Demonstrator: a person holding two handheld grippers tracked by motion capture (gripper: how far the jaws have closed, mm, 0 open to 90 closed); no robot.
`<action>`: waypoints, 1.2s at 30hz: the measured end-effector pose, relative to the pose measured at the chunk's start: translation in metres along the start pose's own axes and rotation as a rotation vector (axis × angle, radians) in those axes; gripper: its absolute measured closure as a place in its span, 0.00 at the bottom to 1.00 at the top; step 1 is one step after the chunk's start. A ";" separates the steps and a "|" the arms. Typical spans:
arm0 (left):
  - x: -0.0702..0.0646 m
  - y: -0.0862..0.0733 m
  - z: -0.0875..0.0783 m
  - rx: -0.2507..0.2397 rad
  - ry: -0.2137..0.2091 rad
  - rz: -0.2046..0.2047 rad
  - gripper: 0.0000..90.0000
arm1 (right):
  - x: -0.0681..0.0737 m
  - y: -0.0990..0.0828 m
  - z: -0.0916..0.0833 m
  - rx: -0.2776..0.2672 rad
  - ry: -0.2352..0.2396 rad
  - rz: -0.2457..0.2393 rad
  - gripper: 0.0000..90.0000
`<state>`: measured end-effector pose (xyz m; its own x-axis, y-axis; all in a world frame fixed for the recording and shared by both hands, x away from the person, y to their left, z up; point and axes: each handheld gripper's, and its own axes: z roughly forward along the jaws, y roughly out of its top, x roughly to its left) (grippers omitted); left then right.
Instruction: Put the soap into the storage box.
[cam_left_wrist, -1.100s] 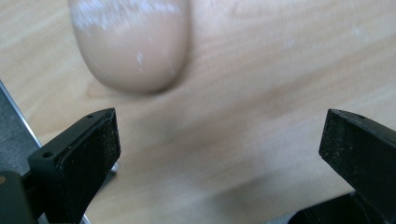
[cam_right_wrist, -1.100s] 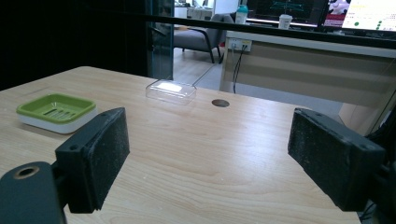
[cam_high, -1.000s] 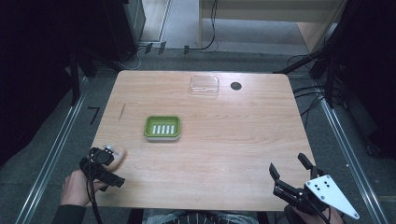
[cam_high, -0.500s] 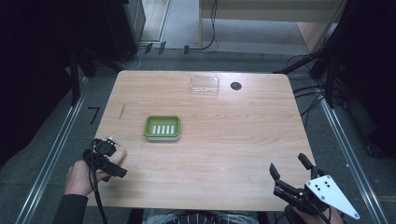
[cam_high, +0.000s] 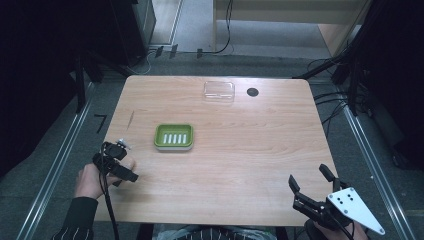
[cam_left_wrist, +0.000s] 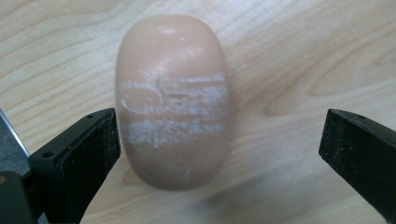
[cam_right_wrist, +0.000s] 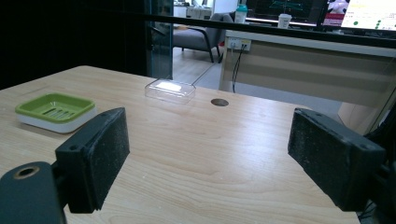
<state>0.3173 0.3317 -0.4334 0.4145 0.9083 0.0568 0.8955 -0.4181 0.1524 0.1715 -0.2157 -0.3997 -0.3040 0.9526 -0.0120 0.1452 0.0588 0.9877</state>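
The wooden surface (cam_high: 240, 150) carries 1 green soap dish (cam_high: 173, 137) with a slotted floor near its left-centre, 1 clear plastic lid (cam_high: 219, 91) at the far edge and 1 dark round hole (cam_high: 252, 92) just beside it. At the near-left edge the left gripper (cam_high: 120, 167) points down, jaws wide; its own view shows 1 peach soap bar (cam_left_wrist: 173, 100) (white scuffs across it) lying between them, nearer the left jaw. The right gripper (cam_high: 312, 187) hovers near-right, jaws wide, nothing between.
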 end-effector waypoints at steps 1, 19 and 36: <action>0.000 0.000 0.000 0.000 0.000 0.000 0.00 | 0.000 0.000 0.000 0.000 0.000 0.000 0.15; 0.014 0.012 0.017 0.048 -0.024 0.004 0.05 | 0.000 0.000 0.000 0.002 -0.001 0.003 0.15; 0.016 0.008 0.019 0.046 -0.011 0.004 0.24 | 0.000 0.000 -0.001 -0.001 0.000 0.002 0.15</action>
<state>0.3339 0.3424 -0.4498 0.4194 0.9066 0.0461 0.9003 -0.4219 0.1065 0.1710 -0.2160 -0.3997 -0.3035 0.9528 -0.0099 0.1452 0.0565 0.9878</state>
